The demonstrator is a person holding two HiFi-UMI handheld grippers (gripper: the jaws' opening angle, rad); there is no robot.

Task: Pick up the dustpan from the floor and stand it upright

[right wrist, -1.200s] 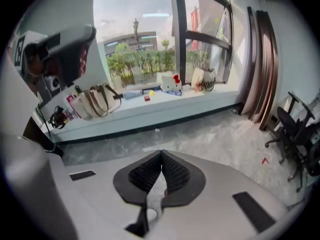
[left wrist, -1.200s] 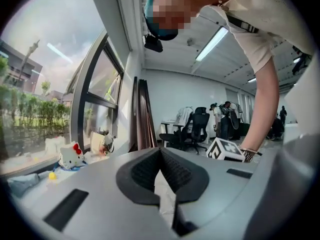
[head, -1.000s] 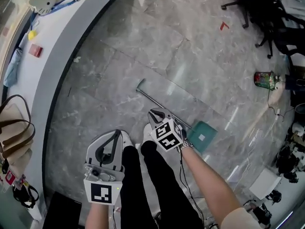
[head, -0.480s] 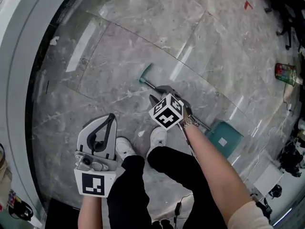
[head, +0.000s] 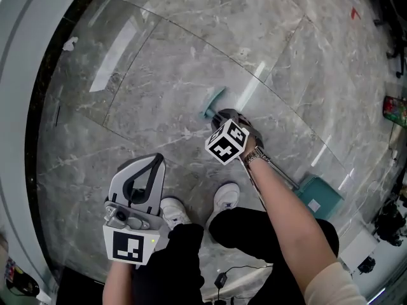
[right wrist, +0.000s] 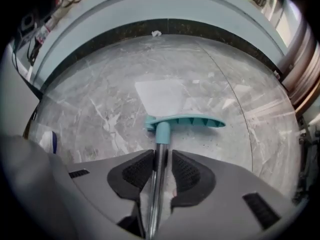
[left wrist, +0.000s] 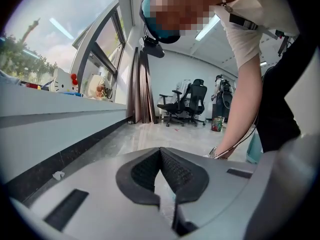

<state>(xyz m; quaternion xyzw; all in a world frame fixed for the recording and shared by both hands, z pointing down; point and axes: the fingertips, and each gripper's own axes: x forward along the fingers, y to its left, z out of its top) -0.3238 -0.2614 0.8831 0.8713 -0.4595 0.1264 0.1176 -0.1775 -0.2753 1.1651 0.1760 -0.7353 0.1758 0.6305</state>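
Note:
The dustpan lies on the marble floor, its teal pan (head: 321, 196) at the right and its long metal handle running up-left to a teal end grip (head: 213, 103). My right gripper (head: 222, 114) is shut on the metal handle (right wrist: 159, 174) just behind that grip (right wrist: 182, 121), with one pad (right wrist: 137, 171) pressed against each side of the pole. The arm hides the middle of the handle in the head view. My left gripper (head: 152, 161) hangs above the floor at the lower left, shut and holding nothing (left wrist: 160, 151).
A curved grey ledge with a dark base (head: 25, 107) bounds the floor on the left, with a paper scrap (head: 70, 43) beside it. The person's white shoes (head: 226, 199) stand close below the handle. A colourful container (head: 395, 110) sits at the far right; office chairs (left wrist: 187, 101) stand further off.
My right gripper has gone from the middle of the handle up to just behind the teal end grip. The head view has swung over the handle. The left gripper has barely moved.

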